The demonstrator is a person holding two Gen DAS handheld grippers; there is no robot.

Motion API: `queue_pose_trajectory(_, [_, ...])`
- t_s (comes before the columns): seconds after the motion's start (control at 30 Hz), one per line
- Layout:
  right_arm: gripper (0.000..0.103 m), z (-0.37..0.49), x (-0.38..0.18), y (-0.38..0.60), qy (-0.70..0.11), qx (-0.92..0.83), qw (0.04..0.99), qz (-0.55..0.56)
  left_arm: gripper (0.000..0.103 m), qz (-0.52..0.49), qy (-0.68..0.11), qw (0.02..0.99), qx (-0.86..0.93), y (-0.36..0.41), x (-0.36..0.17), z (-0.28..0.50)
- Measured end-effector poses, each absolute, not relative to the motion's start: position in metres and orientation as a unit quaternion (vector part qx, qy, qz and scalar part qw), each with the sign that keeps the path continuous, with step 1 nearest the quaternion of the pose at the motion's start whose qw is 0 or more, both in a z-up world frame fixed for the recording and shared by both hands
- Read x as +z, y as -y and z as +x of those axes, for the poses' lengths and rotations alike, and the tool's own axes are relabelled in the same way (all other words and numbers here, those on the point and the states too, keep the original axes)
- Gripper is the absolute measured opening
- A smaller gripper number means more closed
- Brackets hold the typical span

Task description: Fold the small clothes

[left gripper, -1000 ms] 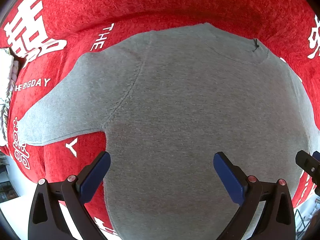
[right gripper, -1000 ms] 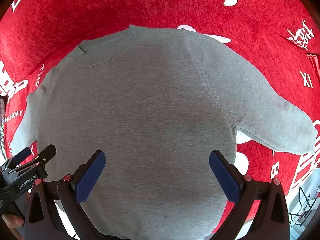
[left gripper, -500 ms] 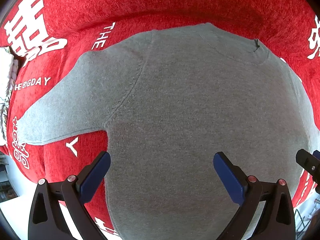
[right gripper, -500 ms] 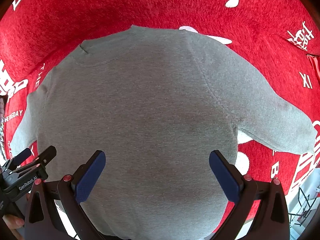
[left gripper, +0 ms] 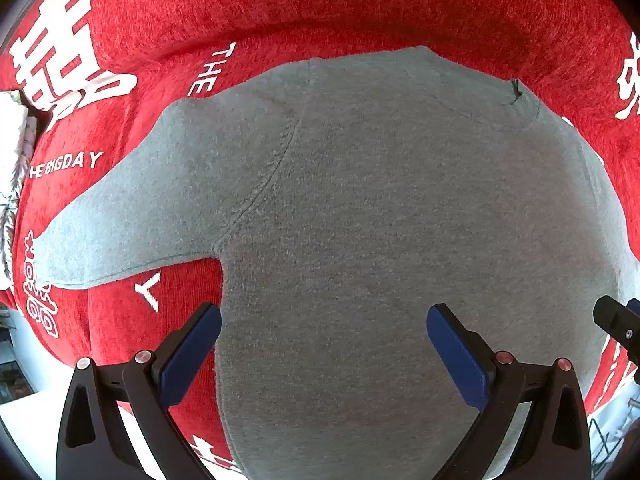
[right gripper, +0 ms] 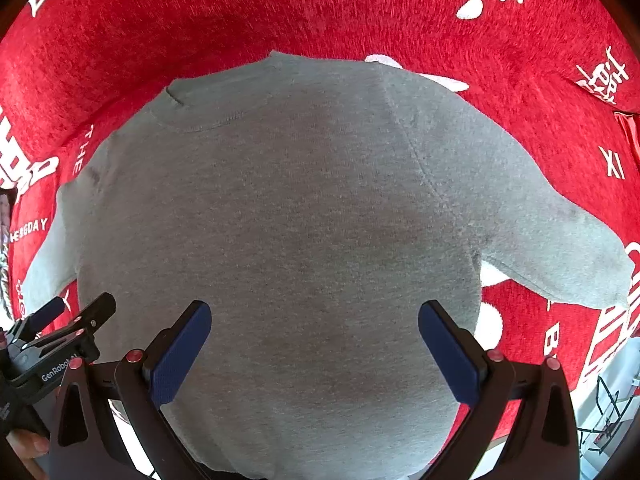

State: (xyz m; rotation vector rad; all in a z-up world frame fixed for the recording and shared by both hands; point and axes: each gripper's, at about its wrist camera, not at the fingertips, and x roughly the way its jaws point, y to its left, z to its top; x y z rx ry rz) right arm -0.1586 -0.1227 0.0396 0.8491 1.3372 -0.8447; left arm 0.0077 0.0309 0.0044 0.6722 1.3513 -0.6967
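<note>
A small grey long-sleeved top (left gripper: 360, 216) (right gripper: 288, 216) lies flat on a red cloth, collar away from me and both sleeves spread out. Its left sleeve (left gripper: 132, 204) points left; its right sleeve (right gripper: 552, 240) points right. My left gripper (left gripper: 324, 340) hovers open over the lower left of the body, near the armpit. My right gripper (right gripper: 314, 340) is open above the lower middle of the body. Nothing sits between either pair of blue pads. The left gripper's fingers (right gripper: 76, 320) also show at the left edge of the right wrist view.
The red cloth (left gripper: 320, 12) (right gripper: 280, 8) carries white characters and lettering and covers the whole surface. A white folded fabric (left gripper: 12, 152) lies at the far left edge. A wire rack (right gripper: 604, 412) shows past the cloth's near right edge.
</note>
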Motion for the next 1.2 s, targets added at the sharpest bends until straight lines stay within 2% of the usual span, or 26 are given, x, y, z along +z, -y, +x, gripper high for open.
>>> queue_pose_trajectory(0.37, [0.103, -0.153, 0.043, 0.117, -0.582, -0.367, 0.627, 0.365, 0.103, 0.293, -0.608, 0.67, -0.31, -0.038, 0.004, 0.01])
queue_pose_trajectory(0.53, [0.103, -0.137, 0.047, 0.106, -0.596, -0.361, 0.643, 0.319, 0.103, 0.287, -0.615, 0.669, -0.303, -0.045, -0.002, 0.017])
queue_pose_trajectory(0.7, [0.103, -0.116, 0.045, 0.092, -0.6, -0.335, 0.655, 0.315, 0.103, 0.25, -0.624, 0.672, -0.31, -0.062, -0.004, 0.032])
queue_pose_trajectory(0.9, [0.103, -0.088, 0.036, 0.071, -0.611, -0.309, 0.66, 0.307, 0.103, 0.168, -0.623, 0.707, -0.288, -0.118, -0.004, 0.09])
queue_pose_trajectory(1.2, [0.103, -0.045, 0.017, 0.037, -0.635, -0.275, 0.661, 0.291, 0.103, 0.07, -0.623, 0.764, -0.155, -0.254, -0.035, 0.204])
